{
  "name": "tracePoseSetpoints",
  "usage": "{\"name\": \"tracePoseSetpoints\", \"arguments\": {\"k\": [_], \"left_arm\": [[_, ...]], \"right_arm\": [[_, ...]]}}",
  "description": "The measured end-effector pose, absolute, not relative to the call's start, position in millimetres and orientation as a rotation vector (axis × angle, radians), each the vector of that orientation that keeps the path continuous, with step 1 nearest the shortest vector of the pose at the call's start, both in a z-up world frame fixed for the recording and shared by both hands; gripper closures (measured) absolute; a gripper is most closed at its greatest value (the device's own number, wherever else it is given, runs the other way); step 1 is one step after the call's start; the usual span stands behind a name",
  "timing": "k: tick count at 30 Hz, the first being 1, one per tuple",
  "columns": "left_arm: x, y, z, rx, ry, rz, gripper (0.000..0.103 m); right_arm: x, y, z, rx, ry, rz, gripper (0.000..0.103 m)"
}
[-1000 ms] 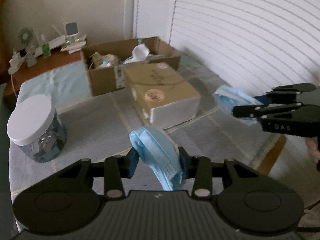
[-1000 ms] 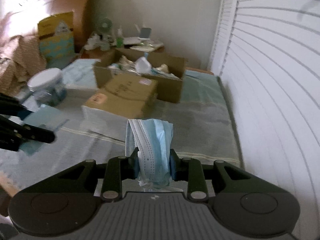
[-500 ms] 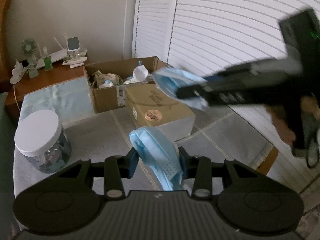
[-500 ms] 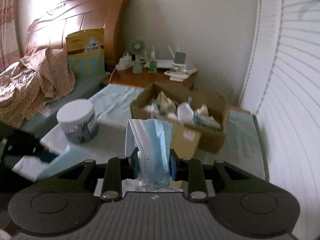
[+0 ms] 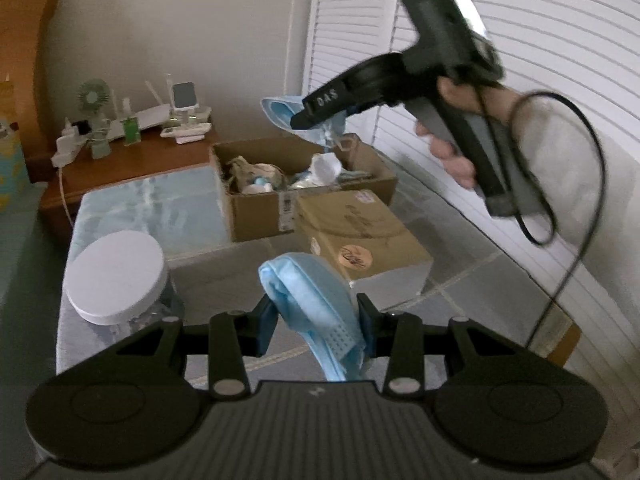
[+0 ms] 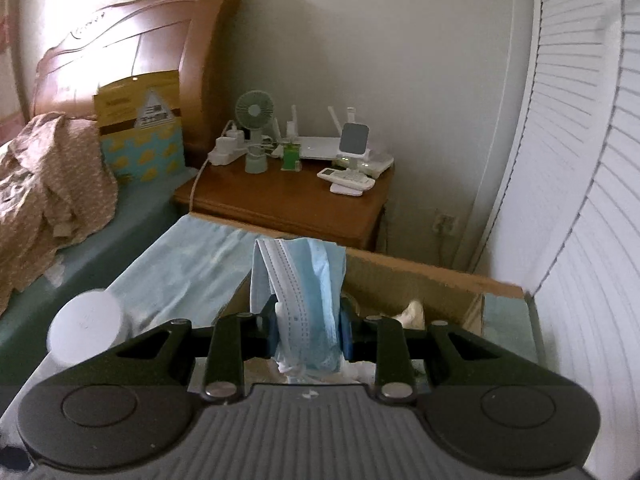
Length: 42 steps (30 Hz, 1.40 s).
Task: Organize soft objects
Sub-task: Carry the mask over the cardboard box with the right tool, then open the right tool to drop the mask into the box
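An open brown cardboard box [image 5: 256,210] of crumpled soft items sits on the grey striped bedcover [image 5: 448,296], touching a closed tan carton [image 5: 360,232]. The black right gripper [image 6: 307,326] hangs above the open box, clamped on a folded pale-blue face mask [image 6: 304,280]. The black left gripper [image 5: 316,322], nearer, pinches a second blue face mask [image 5: 312,296] above the bedcover.

Pleated pale-blue nonwoven cloth mask [image 5: 316,304]: matt, soft. Open brown cardboard box [image 5: 256,208]: rough paper. Glossy brown wooden nightstand [image 6: 296,196].

Open box [image 5: 256,208] behind sealed box [image 5: 360,236] (touching)
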<state>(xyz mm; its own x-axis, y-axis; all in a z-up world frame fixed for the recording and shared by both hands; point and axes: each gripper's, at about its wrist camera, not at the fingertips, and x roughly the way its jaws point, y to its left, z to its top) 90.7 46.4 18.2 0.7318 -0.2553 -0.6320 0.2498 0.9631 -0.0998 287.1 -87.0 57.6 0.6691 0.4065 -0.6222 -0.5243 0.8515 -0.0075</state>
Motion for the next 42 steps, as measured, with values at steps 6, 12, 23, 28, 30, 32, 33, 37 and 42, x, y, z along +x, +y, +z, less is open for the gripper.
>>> {"name": "tracePoseSetpoints", "arguments": {"k": [6, 12, 23, 28, 30, 32, 33, 37, 42], "left_arm": [[91, 51, 15, -0.023, 0.707, -0.244, 0.063], [94, 53, 11, -0.021, 0.721, -0.226, 0.063], [98, 51, 11, -0.018, 0.725, -0.235, 0.063], [104, 52, 11, -0.018, 0.731, -0.243, 0.063], [105, 53, 12, -0.013, 0.732, -0.245, 0.063], [109, 53, 13, -0.007, 0.732, -0.25, 0.063], [111, 52, 14, -0.005, 0.734, -0.251, 0.063], [123, 50, 17, 0.001, 0.739, -0.264, 0.063], [140, 43, 24, 0.025, 0.736, -0.283, 0.063]], "right_arm": [[330, -72, 52, -0.24, 0.707, 0.546, 0.07], [352, -68, 37, -0.291, 0.736, 0.496, 0.056], [331, -90, 33, -0.27, 0.707, 0.473, 0.004], [301, -101, 33, -0.28, 0.689, 0.456, 0.0], [288, -105, 32, -0.291, 0.688, 0.444, 0.0], [273, -110, 32, -0.306, 0.681, 0.428, 0.0], [265, -113, 32, -0.304, 0.677, 0.421, 0.0], [235, -127, 32, -0.264, 0.673, 0.407, 0.0], [202, -138, 29, -0.259, 0.667, 0.386, 0.0]]}}
